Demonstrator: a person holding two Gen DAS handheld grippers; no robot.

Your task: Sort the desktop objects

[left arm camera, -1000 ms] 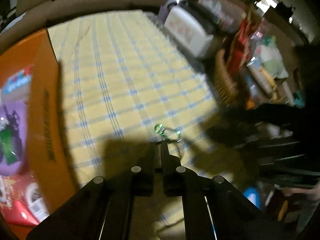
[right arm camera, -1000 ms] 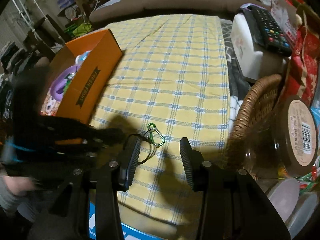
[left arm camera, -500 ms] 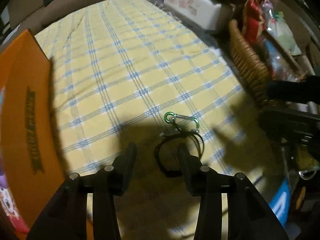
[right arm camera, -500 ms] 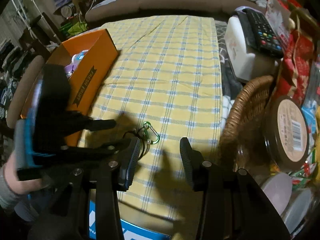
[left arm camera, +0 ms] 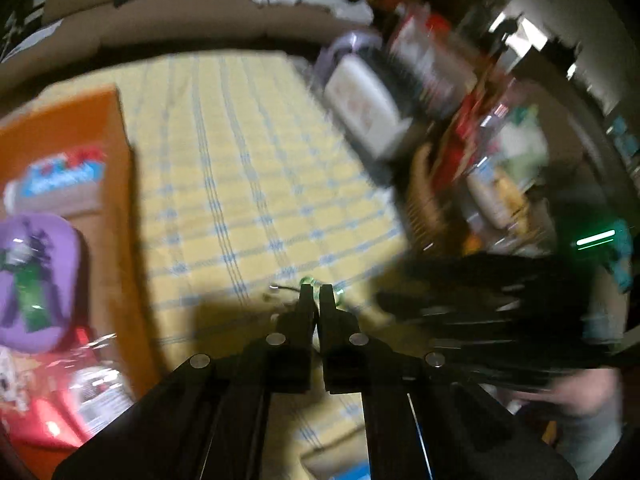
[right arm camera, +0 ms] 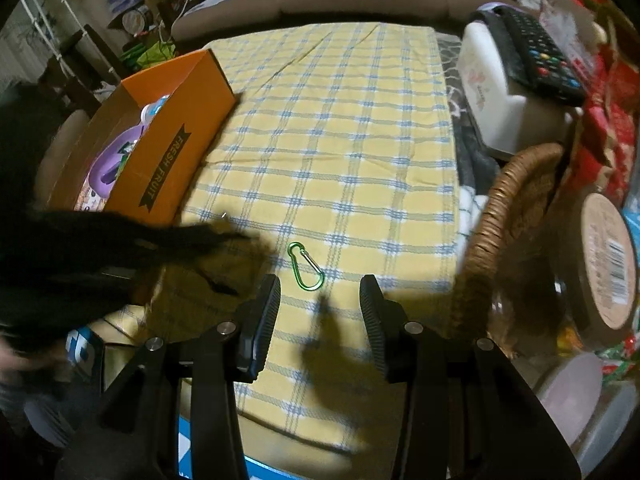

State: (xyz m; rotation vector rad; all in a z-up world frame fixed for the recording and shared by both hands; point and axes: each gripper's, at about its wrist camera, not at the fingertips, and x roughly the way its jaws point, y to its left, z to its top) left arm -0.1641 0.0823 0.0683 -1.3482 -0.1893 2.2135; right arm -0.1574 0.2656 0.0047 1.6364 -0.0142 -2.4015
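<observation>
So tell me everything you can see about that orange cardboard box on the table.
The orange cardboard box is an open-topped tray with low walls and a dark banner reading FRESH FRUIT printed on its long side. It sits at the left edge of the yellow checked tablecloth, lying flat, its long side angled away from the camera. Inside lie a purple pouch, a blue-labelled packet and red snack packets. No fingers touch it.
</observation>
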